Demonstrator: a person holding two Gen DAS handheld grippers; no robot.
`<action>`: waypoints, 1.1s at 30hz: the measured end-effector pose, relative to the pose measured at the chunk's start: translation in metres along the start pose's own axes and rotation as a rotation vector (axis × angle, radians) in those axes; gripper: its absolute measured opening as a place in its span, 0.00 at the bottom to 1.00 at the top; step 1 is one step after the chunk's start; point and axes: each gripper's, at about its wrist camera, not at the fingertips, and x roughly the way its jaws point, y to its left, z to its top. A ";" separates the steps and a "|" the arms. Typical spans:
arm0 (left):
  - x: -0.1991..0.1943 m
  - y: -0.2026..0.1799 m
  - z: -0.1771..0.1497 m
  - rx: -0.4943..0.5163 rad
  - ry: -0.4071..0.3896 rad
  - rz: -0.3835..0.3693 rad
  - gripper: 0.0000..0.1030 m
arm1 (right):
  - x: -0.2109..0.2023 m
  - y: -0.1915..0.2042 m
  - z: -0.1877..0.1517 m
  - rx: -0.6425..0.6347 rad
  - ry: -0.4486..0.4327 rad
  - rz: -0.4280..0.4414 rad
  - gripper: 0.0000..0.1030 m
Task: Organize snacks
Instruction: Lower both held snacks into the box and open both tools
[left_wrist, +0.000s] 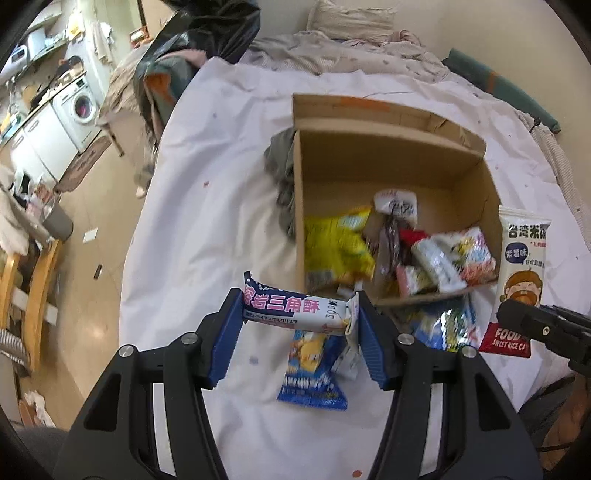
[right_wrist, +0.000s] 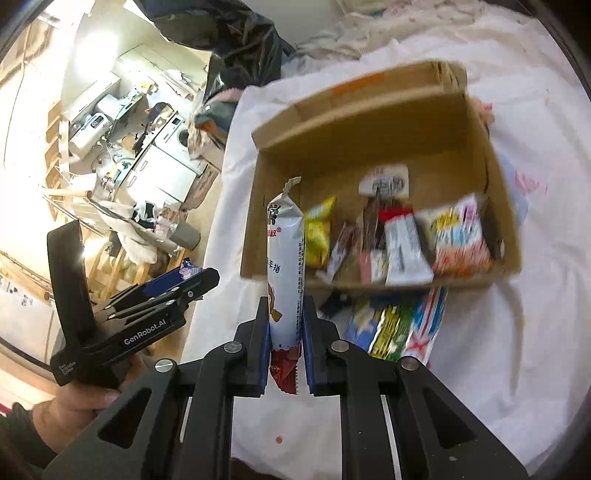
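My left gripper (left_wrist: 295, 310) is shut on a white and pink triangle-crisp packet (left_wrist: 291, 309), held crosswise above the white sheet, just short of the open cardboard box (left_wrist: 391, 155). The box holds several snack packets, among them a yellow one (left_wrist: 338, 243). My right gripper (right_wrist: 286, 314) is shut on a long white rice-cracker packet (right_wrist: 285, 258) that stands upright before the box (right_wrist: 354, 122). That packet also shows in the left wrist view (left_wrist: 522, 251), at the box's right. A blue snack bag (left_wrist: 314, 373) lies on the sheet below my left gripper.
More packets (right_wrist: 399, 325) lie on the sheet at the box's near side. The bed's left edge drops to a floor with wooden chairs (left_wrist: 37, 291) and a washing machine (left_wrist: 79, 107). A grey cloth (left_wrist: 282, 173) lies left of the box. Rumpled bedding (left_wrist: 351, 55) lies behind.
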 end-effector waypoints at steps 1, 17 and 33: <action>-0.001 -0.003 0.005 0.010 -0.007 0.001 0.53 | -0.004 -0.002 0.006 -0.006 -0.012 0.001 0.15; 0.019 -0.052 0.050 0.193 -0.106 0.004 0.53 | 0.007 -0.052 0.060 0.067 -0.076 -0.108 0.15; 0.067 -0.054 0.051 0.171 -0.085 -0.023 0.54 | 0.041 -0.073 0.062 0.140 -0.017 -0.151 0.16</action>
